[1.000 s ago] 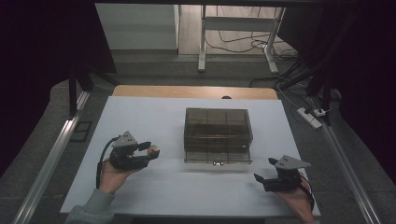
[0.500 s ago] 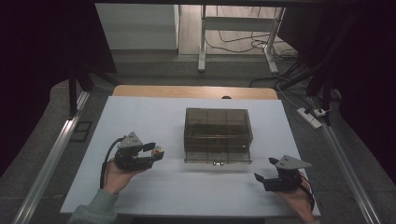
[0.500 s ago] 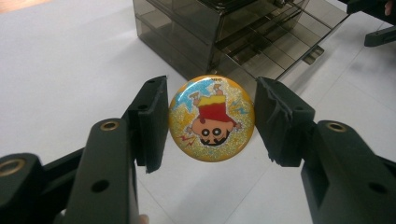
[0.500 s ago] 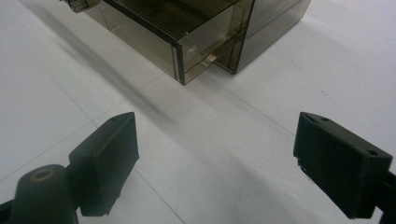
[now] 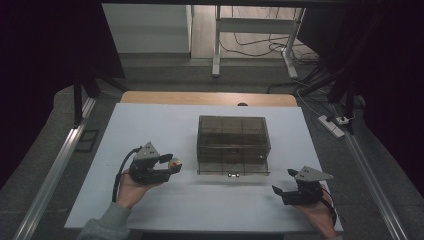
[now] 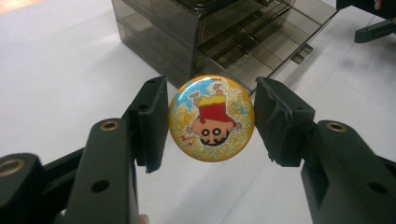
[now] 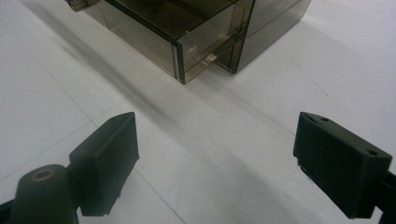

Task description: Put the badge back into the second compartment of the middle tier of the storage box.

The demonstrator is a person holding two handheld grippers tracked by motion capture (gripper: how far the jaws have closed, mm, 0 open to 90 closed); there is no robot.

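Note:
My left gripper (image 5: 171, 166) is shut on a round yellow badge (image 6: 211, 119) with a cartoon figure in red, gripped by its edges between the two black pads (image 6: 152, 121). The badge (image 5: 175, 163) hangs just above the white table, left of a smoky see-through drawer box (image 5: 232, 142). The box (image 6: 224, 37) lies straight ahead of it in the left gripper view. My right gripper (image 5: 281, 193) rests near the table's front right, open, with nothing but bare tabletop between its jaws (image 7: 215, 154). A low drawer (image 7: 173, 32) of the box sticks out a little toward it.
The white table (image 5: 150, 125) has free room on both sides of the box and along its front edge. A wooden strip (image 5: 210, 98) runs along the far edge. Metal rails (image 5: 55, 170) flank the table. Cables and a power strip (image 5: 332, 126) lie on the floor to the right.
My left gripper has moved to the right, toward the box, carrying the badge. The right gripper has stayed where it was.

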